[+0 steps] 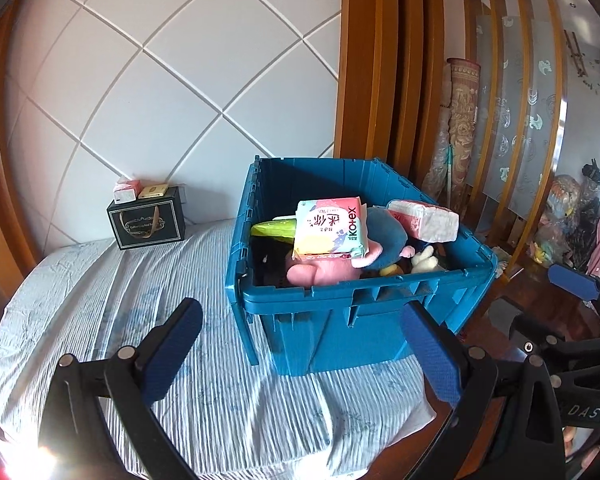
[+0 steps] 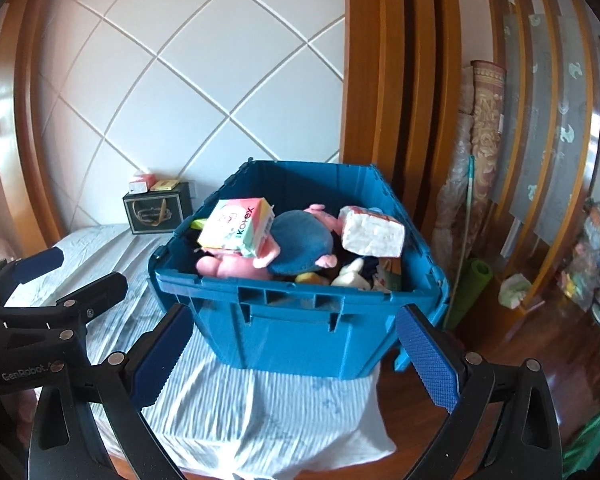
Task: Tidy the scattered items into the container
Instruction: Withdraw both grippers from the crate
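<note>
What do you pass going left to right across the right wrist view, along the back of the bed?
Black gift box with gold print → blue plastic storage crate → rolled patterned rug

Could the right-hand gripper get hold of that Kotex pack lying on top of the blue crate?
Probably yes. The right gripper is open and empty, facing the crate, and the Kotex pack lies uncovered atop the pile. It would need to rise over the near rim.
</note>
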The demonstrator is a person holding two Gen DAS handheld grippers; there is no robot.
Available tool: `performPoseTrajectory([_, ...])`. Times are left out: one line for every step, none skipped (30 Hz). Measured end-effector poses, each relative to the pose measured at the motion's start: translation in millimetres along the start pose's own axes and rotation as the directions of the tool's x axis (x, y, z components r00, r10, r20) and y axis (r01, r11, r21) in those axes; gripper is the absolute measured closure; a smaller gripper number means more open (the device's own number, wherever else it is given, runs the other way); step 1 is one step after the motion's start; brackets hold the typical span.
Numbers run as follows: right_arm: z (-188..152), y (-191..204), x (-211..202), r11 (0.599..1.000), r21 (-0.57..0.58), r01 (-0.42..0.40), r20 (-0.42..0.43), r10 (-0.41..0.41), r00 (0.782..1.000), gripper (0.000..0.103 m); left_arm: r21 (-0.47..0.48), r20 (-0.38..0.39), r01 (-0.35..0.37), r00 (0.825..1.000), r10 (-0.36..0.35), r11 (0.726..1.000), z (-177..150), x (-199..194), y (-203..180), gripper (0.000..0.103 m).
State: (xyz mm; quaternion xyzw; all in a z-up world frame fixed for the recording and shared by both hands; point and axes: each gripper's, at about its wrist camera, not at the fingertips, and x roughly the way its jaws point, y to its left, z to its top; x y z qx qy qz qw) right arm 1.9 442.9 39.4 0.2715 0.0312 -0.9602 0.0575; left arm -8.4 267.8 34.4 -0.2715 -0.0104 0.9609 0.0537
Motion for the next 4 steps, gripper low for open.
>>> performPoseTrajectory([-0.4,-0.3,-0.4,1.0,0.002,0.002,-0.001,-0.002,1.0,0.0,-0.001,0.0,-0.001,1.0,0.001,1.0,-0.4,-0.4,0.3,0.002])
performPoseTrajectory([-0.7,-0.7,-0.7,1.0,0.004,0.006,-0.003,-0.006,1.0,0.0,0.0,0.002,-0.001,1.0,0.001,1.0,-0.7,-0.8,0.6,0.002])
performPoseTrajectory([-1.1,-0.9,-1.3,1.0,0.008,0.008,-0.003,-0.008,1.0,0.0,-0.001,0.004,0.0,1.0,0.0,1.0,-0.9,-1.5,1.0,0.002])
performPoseTrajectory([-1.1,-1.2,-2.0,1.0,0.012,0.006,-0.002,-0.006,1.0,0.0,-0.002,0.008,0.001,1.0,-0.001,1.0,-1.1,-2.5,1.5,0.002])
